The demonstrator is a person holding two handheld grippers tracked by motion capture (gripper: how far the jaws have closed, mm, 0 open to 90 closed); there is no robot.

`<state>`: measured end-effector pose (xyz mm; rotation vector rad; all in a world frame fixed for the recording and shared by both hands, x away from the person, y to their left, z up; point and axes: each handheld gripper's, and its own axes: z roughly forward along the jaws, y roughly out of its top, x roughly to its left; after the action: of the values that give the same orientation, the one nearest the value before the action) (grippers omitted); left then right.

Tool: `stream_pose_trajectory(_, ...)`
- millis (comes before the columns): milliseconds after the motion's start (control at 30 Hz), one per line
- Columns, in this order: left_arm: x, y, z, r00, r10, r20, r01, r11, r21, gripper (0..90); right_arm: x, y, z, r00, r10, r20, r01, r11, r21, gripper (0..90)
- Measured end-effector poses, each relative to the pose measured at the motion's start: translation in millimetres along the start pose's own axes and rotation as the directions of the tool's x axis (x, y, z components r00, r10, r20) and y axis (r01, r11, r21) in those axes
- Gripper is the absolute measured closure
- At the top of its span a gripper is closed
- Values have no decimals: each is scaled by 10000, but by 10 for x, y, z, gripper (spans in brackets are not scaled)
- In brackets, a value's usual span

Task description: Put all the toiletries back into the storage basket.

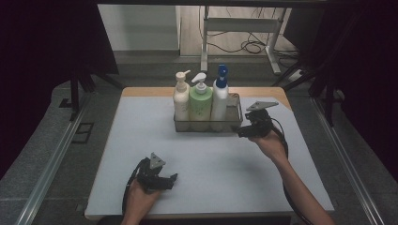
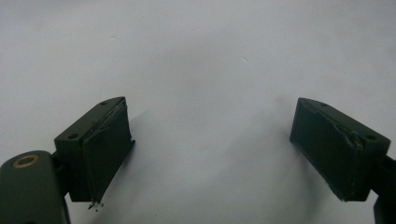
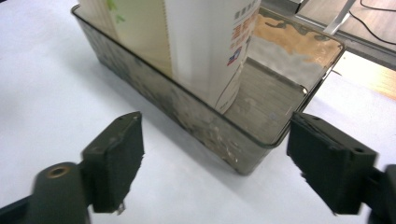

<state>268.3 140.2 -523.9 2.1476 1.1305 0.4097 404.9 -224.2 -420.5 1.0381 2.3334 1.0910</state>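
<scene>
- A clear plastic tray (image 1: pixel 233 123) was seen set toward the far middle of the white table mat (image 1: pixel 141 154), with three bottles stood upright in a row inside it: a cream pump bottle (image 1: pixel 181 101), a green pump bottle (image 1: pixel 200 101) and a white spray bottle with a blue top (image 1: pixel 220 96). They were packed side by side, apparently so that each could be kept upright by its neighbours and the tray's walls.
- The right gripper (image 1: pixel 240 133) was held just beside the tray's near right corner, level with its wall. Its jaws were spread wide and nothing was clasped between them; the tray corner (image 3: pixel 261 140) was framed in the gap without being touched by either pad. It was judged that the tray or the white bottle (image 3: pixel 205 46) was the thing being worked on.
- The left gripper (image 1: pixel 175 178) was rested low near the table's front edge, well apart from the tray, its jaws also released over bare mat (image 2: pixel 201 70), as if parked while the other hand worked.
- In the right gripper view the bottles were cut off above the label, and the print could not be read.
- The cream bottle's base was blurred by the smeared tray wall.
- The room beyond the table was lost in darkness at both sides.
</scene>
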Motion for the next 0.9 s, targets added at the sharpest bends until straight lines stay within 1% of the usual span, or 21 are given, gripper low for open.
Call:
stream_pose_trajectory(100,0,0,0,10000,-3,1,3,10000,-1,122,25,-35,-60,9999,-155,31,155,9999,2,141)
stream_pose_trajectory(267,0,0,0,10000,-4,-1,4,10000,-3,122,63,-106,-160,9994,-342,94,341,9994,66,130)
stream_pose_trajectory(333,0,0,0,10000,-4,0,4,10000,-3,122,76,-142,-207,9991,-430,49,430,9991,59,124)
stream_pose_trajectory(500,1,0,0,10000,16,-10,-16,10000,-4,122,121,-236,-292,9982,-594,69,593,9981,193,47)
stream_pose_trajectory(600,0,0,0,10000,6,-10,-6,10000,-5,122,153,-293,-343,9972,-746,107,743,9969,253,24)
stream_pose_trajectory(733,0,0,0,10000,-2,-3,2,10000,-4,122,189,-409,-401,9974,-724,14,724,9968,332,9)
stream_pose_trajectory(767,-1,0,0,10000,0,-5,0,10000,-6,122,198,-452,-411,9969,-783,20,782,9961,397,0)
stream_pose_trajectory(900,1,0,0,10000,23,-8,-23,10000,-4,122,215,-586,-439,9970,-771,27,769,9956,528,0)
